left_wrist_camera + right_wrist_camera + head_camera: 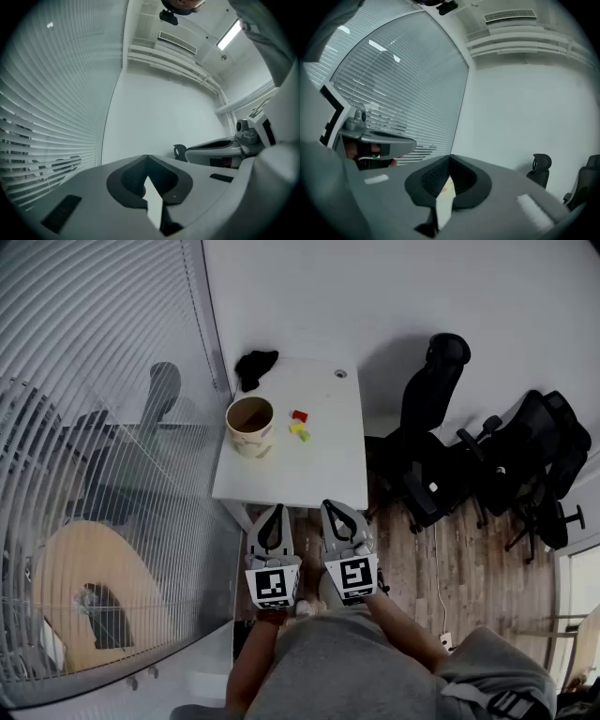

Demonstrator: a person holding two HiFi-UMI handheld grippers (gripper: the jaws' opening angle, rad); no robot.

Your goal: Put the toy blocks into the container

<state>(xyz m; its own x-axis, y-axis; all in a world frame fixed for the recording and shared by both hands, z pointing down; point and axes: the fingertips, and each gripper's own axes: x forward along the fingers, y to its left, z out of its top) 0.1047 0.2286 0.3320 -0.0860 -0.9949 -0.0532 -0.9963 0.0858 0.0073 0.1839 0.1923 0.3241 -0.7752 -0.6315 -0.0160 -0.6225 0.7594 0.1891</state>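
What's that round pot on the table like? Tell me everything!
The pot is a round, cream-coloured tub with an open top and a dark brown inside. It stands upright on the white table, near the table's left edge. It has no lid, and no blocks show inside it. The red block, yellow block and green block lie just to its right, not touching it. Nothing holds it.

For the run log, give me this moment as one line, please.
stage: not started | left gripper: shut, empty | right gripper: shut, empty | toy blocks: on table beside container
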